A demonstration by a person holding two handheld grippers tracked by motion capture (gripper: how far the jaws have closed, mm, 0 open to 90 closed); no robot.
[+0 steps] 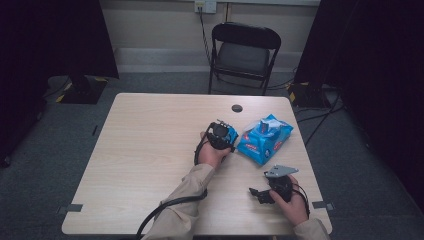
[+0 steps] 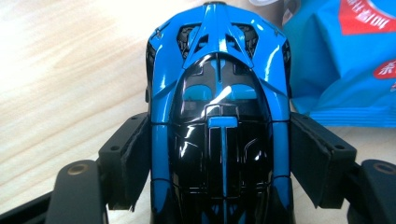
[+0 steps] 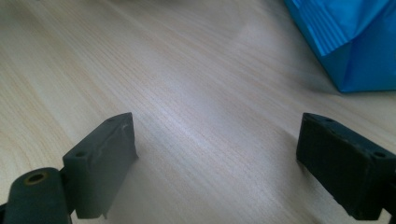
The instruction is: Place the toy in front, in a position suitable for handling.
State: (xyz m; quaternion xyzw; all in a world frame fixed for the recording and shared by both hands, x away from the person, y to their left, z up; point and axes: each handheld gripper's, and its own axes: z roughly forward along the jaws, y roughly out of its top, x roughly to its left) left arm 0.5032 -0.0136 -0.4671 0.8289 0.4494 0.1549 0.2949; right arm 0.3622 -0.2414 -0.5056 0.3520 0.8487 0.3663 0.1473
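A glossy toy car [image 2: 219, 121], blue along its flanks and nose with a black cabin and roof, sits on the tabletop [image 1: 150, 140] between the fingers [image 2: 133, 158] of the left gripper [image 2: 219, 163]. The pads lie against both of its sides, so the fingers hold the car at a middling width. Just beyond the right-hand finger, beside the car's nose, lies a crinkled blue packet [image 2: 345, 60] with red and white print, close enough to crowd that side. The right gripper [image 3: 217, 163] rests apart, nearer the tabletop's front edge, its fingers wide with bare wood between them; the packet's corner [image 3: 355, 46] lies ahead of its right finger.
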